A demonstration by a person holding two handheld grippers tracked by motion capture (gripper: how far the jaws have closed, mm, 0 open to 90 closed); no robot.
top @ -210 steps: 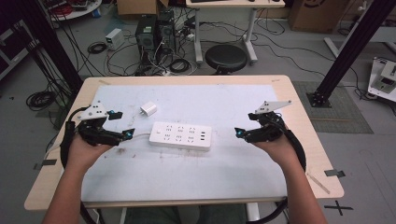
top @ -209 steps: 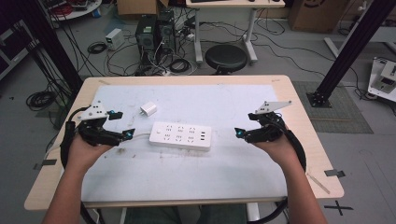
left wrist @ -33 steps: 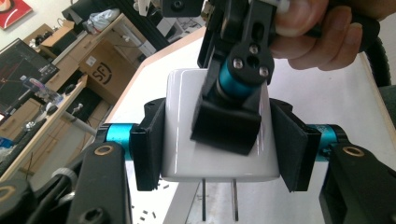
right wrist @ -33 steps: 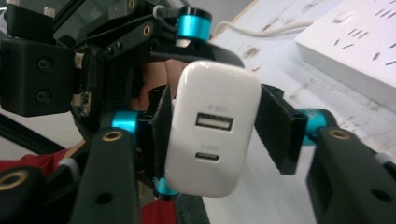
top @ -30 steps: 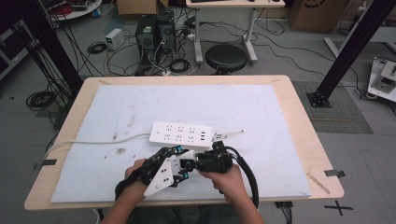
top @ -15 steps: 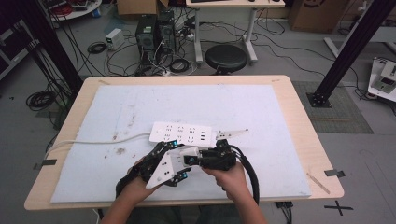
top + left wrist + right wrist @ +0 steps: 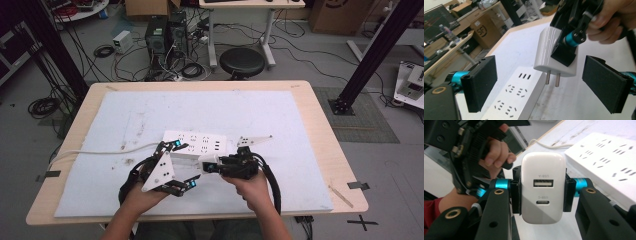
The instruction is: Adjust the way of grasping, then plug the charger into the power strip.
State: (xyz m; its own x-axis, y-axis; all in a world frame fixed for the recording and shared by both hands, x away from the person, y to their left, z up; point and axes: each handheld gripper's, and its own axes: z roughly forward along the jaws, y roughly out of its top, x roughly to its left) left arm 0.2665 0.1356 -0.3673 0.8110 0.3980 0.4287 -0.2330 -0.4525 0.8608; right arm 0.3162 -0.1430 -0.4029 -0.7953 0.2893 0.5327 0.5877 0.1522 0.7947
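While the right gripper clamps a white charger, the left gripper gapes wide — empty.

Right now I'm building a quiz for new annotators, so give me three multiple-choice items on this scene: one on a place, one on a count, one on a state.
1. Where is the white charger?
A. Lying on the table beside the power strip
B. Held up off the table, between the right gripper's fingers
C. Plugged into the power strip

2. How many metal prongs show under the charger?
A. Two
B. Three
C. None

3. How does the left gripper stand?
A. Shut on the power strip's cable
B. Shut on the charger
C. Open, holding nothing

Key: 1 B, the right gripper has a pad pressed on each side of the charger, and the left gripper view shows it above the power strip. 2 A, the left gripper view shows a pair of flat prongs. 3 C, its two fingers stand wide apart with nothing touching them.
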